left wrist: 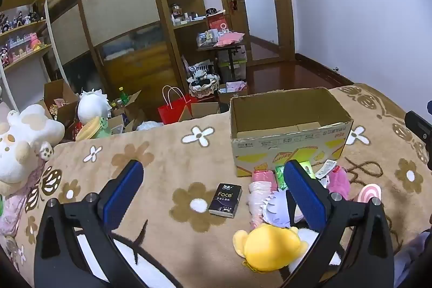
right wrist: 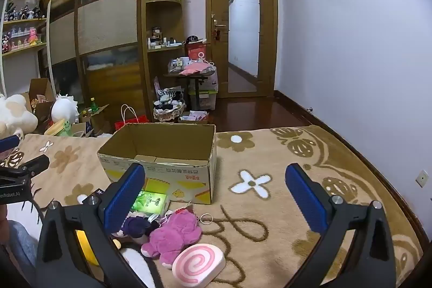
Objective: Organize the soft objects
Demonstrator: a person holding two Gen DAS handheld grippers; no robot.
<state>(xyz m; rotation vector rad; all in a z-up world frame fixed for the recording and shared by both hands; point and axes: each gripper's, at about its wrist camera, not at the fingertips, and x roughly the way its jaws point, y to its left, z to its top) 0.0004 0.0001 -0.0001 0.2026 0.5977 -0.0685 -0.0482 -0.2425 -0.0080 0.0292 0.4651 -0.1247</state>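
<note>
Both grippers, left (left wrist: 213,177) and right (right wrist: 214,180), hover spread and empty over the bed blanket (right wrist: 270,220). Soft toys, including a yellow plush (left wrist: 270,247) and pink plush (right wrist: 175,236), lie clustered just before the open cardboard box (right wrist: 162,153), probably staged for loading into it.

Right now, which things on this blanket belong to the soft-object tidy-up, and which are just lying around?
For the job:
cardboard box
pink plush bear
yellow plush
pink swirl squishy

Just lying about:
black Face tissue pack
green tissue pack
red gift bag
</note>
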